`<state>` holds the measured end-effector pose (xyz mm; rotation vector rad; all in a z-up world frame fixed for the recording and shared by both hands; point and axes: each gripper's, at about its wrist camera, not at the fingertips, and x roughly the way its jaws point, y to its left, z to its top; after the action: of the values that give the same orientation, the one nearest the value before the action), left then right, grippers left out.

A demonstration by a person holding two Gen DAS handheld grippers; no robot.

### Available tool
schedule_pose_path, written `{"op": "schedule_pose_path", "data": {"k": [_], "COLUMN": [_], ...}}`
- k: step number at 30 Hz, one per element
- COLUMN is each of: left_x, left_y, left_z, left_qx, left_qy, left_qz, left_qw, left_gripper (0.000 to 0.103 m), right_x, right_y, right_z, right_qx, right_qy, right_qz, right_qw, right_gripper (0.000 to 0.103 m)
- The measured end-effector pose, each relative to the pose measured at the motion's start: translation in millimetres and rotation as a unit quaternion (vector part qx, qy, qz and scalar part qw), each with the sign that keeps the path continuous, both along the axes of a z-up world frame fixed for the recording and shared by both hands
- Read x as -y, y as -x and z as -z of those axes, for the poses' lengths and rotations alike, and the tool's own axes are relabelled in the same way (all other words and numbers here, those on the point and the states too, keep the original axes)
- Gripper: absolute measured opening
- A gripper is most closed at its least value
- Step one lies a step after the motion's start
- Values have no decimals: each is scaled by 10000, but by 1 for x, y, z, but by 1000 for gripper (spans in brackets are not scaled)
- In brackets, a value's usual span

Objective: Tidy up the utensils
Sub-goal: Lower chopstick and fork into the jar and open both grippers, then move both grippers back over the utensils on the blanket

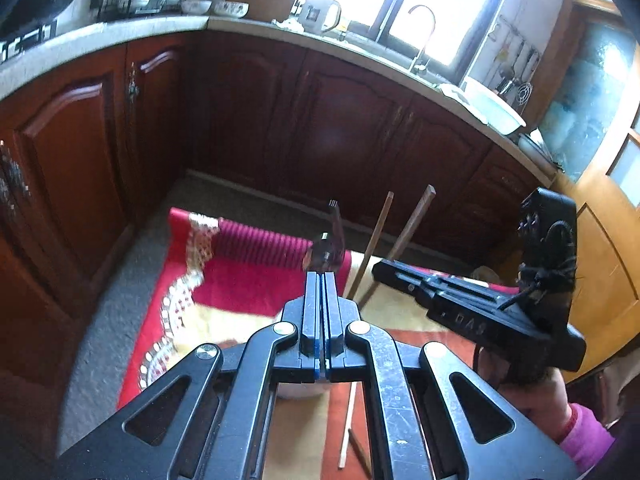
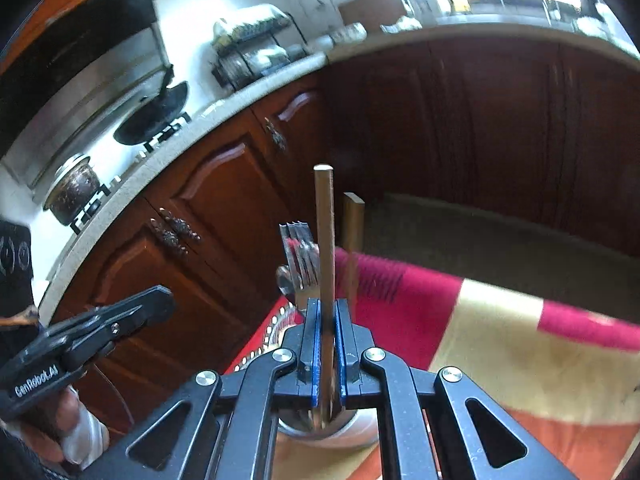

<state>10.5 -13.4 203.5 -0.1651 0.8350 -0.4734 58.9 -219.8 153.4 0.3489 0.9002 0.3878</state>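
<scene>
Dark red wooden cabinets behind a red-and-cream cloth, silver fork beside, right gripper jaws pinching a brown wooden chopstick, left gripper jaws pressed together on a dark metal utensil.

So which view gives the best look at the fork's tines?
The right wrist view: the fork stands close, tines up and separable, beside the chopstick in the right gripper. In the left wrist view, the fork is dark and blurred.

counter: dish rack, 2 bowls | stove: black wok | floor: red rug
</scene>
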Motion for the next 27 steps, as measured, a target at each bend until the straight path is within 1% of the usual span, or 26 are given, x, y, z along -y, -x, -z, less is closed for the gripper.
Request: {"op": "schedule_pose_path", "data": {"k": [1, 3, 5, 6, 11, 13, 15, 18, 20, 22, 24, 26, 27], "left_x": [1, 3, 6, 8, 19, 23, 28, 33, 38, 42, 46, 50, 52], "left_y": [3, 9, 15, 18, 30, 32, 35, 42, 46, 49, 52, 55, 57], "left_z": [3, 9, 14, 16, 25, 27, 29, 29, 29, 30, 30, 30, 31], "left_qx": [-46, -128, -164, -177, -272, -272, -262, -170, -121, -82, -6, 24, 12], "left_qy": [-3, 20, 31, 13, -106, -164, -223, -272, -365, -457, -571, -627, -647], "left_qz": [2, 0, 11, 6, -4, -4, -3, -54, -74, -75, -81, -78, -63], "left_qw": [10000, 9999, 9999, 9998, 9996, 9995, 9994, 9995, 9992, 9989, 9983, 9980, 9979], "left_gripper": [4, 25, 34, 35, 39, 40, 44, 46, 49, 49, 49, 49, 49], "right_x": [2, 4, 5, 6, 15, 18, 21, 25, 29, 31, 34, 36, 37], "right_y": [3, 8, 15, 19, 38, 47, 54, 64, 70, 77, 83, 89, 92], "right_z": [1, 1, -2, -3, -6, -6, -5, -4, -3, -3, -3, -4, -5], "right_qx": [-1, -12, 8, 26, 64, 66, 52, 49, 26, 24, 38, 78, 96], "right_qy": [16, 40, 25, 60, 90, 138, 255, 405, 464, 515, 566, 636, 653], "right_qz": [-6, -11, -35, -35, 42, 83, 117, 174, 214, 256, 276, 317, 333], "right_qw": [10000, 10000, 10000, 10000, 9999, 9998, 9996, 9990, 9987, 9983, 9980, 9974, 9973], "right_gripper": [7, 7, 8, 9, 21, 21, 21, 21, 22, 23, 26, 34, 35]}}
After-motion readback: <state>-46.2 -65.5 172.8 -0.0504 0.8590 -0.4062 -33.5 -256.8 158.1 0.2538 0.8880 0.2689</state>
